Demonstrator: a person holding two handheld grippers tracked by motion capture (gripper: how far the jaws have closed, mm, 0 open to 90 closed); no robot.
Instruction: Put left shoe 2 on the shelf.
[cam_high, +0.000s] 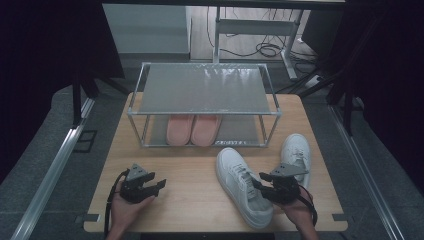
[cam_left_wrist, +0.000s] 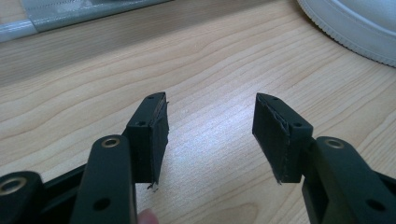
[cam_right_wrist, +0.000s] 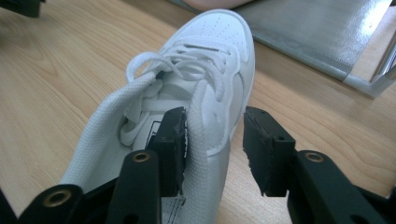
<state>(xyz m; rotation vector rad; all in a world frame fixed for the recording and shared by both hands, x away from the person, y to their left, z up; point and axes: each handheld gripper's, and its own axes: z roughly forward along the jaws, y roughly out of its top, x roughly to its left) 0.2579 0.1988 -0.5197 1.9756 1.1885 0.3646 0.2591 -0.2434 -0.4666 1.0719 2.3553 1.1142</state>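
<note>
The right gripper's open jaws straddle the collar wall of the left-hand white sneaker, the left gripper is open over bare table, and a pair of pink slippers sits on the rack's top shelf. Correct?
Not quite: the pink slippers sit on the rack's bottom shelf, as the high view shows. The rest stands.

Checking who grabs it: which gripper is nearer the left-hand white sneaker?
Right. The right gripper straddles the sneaker's collar, one jaw inside. The left gripper sits apart over bare table.

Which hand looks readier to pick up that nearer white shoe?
The right claw: its open jaws straddle the white shoe's collar, one inside. The left claw is open over bare table.
</note>
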